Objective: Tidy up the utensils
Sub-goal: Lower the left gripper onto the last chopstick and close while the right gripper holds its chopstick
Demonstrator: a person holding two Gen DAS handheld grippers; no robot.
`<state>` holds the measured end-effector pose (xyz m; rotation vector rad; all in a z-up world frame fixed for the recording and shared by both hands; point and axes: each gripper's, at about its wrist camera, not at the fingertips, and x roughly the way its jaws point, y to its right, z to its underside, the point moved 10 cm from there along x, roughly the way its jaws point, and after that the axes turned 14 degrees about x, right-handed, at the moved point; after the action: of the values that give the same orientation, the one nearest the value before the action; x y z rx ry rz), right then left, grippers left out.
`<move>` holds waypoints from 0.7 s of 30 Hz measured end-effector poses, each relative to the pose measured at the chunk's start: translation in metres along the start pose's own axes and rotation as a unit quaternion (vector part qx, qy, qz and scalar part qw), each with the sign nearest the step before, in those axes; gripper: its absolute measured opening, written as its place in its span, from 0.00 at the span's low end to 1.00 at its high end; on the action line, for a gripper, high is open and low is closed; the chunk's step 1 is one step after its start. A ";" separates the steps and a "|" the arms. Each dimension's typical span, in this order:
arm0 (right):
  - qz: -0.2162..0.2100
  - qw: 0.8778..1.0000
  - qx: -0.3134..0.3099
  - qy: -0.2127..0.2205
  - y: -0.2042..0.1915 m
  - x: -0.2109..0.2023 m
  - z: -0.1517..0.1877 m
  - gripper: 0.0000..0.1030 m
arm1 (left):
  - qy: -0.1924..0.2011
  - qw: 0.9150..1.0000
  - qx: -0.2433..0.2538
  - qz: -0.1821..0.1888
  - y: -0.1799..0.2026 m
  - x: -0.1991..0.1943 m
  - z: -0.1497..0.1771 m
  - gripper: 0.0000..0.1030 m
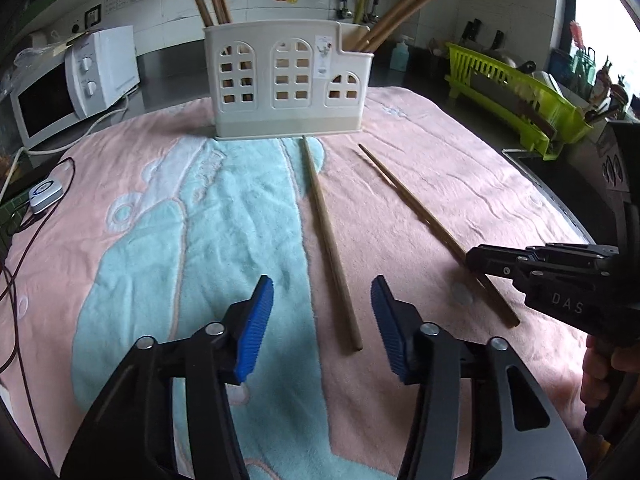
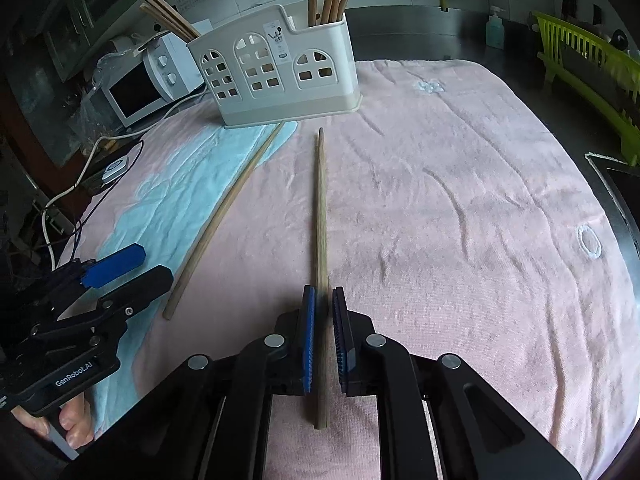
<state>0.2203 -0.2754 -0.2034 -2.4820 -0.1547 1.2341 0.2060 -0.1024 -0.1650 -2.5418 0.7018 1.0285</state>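
The right gripper (image 2: 324, 320) is nearest the lens in its own view, and its two blue pads (image 2: 307, 340) stand almost closed on either side of a wooden chopstick (image 2: 320, 240). The stick runs straight down the gap between them, its long axis in line with the fingers: the thick end lies behind the pads toward the camera, the thin tip points ahead toward the white utensil holder (image 2: 276, 76). Whether the pads already pinch the wood or a sliver of gap remains cannot be told; the stick appears to lie on the pink towel (image 2: 460, 200).

The left gripper (image 1: 322, 312) hangs with its jaws spread wide and nothing in them. A second chopstick (image 1: 332, 248) lies just ahead of that opening, slightly toward its right finger, also pointing away toward the holder.

The right gripper is the one set for the coming move. Since the stick lies lengthwise along the jaws rather than across them, lifting it likely needs a firm squeeze, then a tilt upright to drop it among the chopsticks standing in the holder.
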 end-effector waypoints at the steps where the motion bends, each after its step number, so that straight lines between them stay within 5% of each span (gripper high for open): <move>1: -0.001 1.000 -0.001 0.000 0.000 0.000 0.001 0.11 | -0.002 1.000 0.002 0.001 0.001 0.002 0.000 0.43; 9: -0.005 1.000 -0.006 0.000 0.002 -0.002 0.006 0.15 | -0.012 1.000 0.010 0.026 0.012 0.015 -0.001 0.22; 21: -0.016 1.000 -0.020 -0.002 0.000 -0.012 0.020 0.16 | -0.036 0.999 0.000 0.020 0.012 0.026 0.002 0.18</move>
<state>0.1973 -0.2730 -0.2050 -2.5013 -0.2233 1.2350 0.2142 -0.1203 -0.1856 -2.4864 0.7353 1.1254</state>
